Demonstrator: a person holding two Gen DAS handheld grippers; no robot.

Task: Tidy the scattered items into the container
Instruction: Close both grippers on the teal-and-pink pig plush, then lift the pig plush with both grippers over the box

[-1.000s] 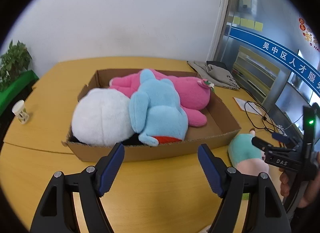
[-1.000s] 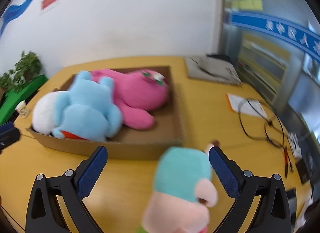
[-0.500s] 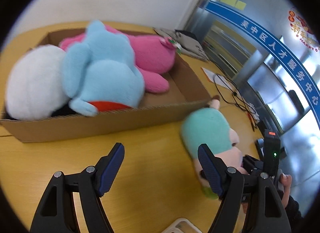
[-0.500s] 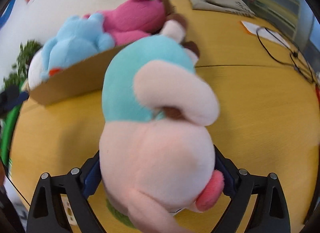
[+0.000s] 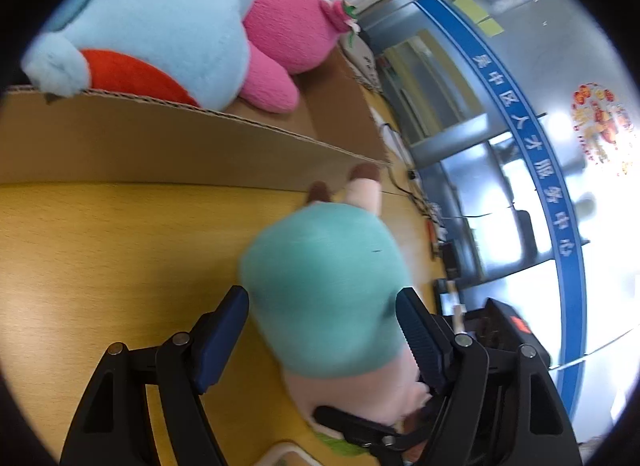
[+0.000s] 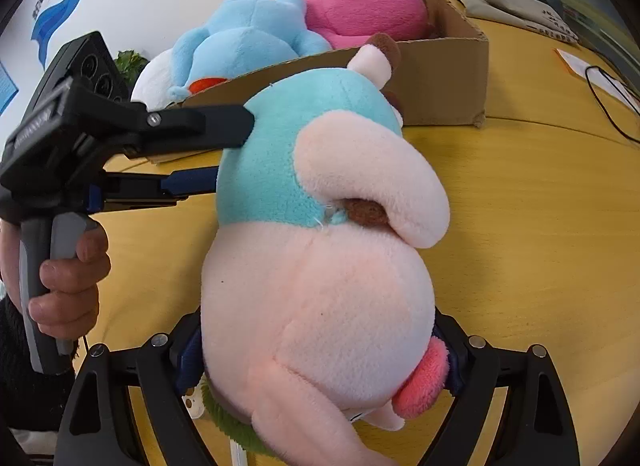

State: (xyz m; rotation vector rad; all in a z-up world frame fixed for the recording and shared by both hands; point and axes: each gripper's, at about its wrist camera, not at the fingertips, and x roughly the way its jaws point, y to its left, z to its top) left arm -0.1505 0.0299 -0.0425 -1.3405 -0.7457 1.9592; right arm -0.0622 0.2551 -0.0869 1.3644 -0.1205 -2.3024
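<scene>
Plush toy [image 6: 320, 266] in teal and pale pink lies on the yellow bench [image 6: 540, 225], filling the centre of both views, just on the near side of the cardboard box [image 6: 440, 73], whose front wall runs across the upper part of the frames. Its long axis points away from the right tongs [image 6: 320, 350] toward the box, pink end nearest the lens at the bottom, teal end and small horns up by the wall. The right tongs sit spread wide around the pink end with both pads pressed into the fur, so they seem to be grasping it, though how firmly I cannot tell. The left tongs [image 5: 324, 330] bracket the teal body from the left of the right view, pads wide apart, at most brushing the fur. Blue plush [image 5: 152, 21] and pink plush [image 5: 288, 33] already lie inside the box
</scene>
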